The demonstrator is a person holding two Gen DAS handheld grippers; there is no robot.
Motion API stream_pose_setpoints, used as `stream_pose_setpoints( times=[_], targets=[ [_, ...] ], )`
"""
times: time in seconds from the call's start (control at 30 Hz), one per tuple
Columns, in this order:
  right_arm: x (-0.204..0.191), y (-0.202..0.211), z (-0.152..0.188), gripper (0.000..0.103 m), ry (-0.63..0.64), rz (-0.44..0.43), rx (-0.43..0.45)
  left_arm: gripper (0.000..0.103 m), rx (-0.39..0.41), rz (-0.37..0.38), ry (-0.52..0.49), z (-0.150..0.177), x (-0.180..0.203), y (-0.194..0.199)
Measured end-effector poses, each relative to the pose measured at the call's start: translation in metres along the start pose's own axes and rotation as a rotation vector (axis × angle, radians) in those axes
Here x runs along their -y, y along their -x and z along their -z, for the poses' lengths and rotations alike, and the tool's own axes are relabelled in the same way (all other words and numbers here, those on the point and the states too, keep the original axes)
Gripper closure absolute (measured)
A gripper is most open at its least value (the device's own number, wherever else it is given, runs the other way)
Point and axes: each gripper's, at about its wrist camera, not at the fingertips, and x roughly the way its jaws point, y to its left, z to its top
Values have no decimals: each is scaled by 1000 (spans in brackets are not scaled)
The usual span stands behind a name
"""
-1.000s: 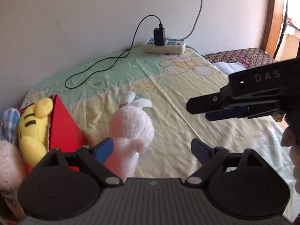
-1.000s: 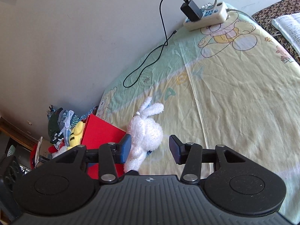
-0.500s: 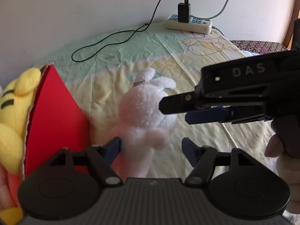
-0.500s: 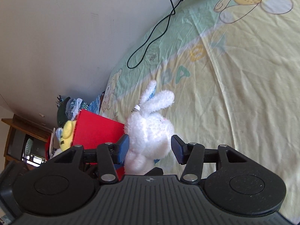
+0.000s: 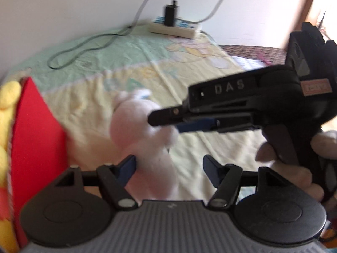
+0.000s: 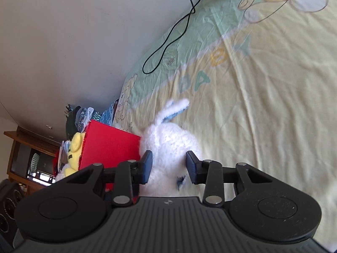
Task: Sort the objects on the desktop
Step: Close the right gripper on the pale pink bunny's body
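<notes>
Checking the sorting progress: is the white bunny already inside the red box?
No, the white bunny lies on the sheet beside the red box, between the right gripper's fingers.
</notes>
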Motion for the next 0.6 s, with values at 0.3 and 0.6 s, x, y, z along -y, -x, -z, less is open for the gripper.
stream_pose_setpoints(
  times=[0.3,0.6],
  targets=[
    [-26,43,46,69,68,2,-27,41,-35,218,-55,31,36,21],
    [10,48,27,69,-98,116,180,36,10,129,60,32,6,36]
  ],
)
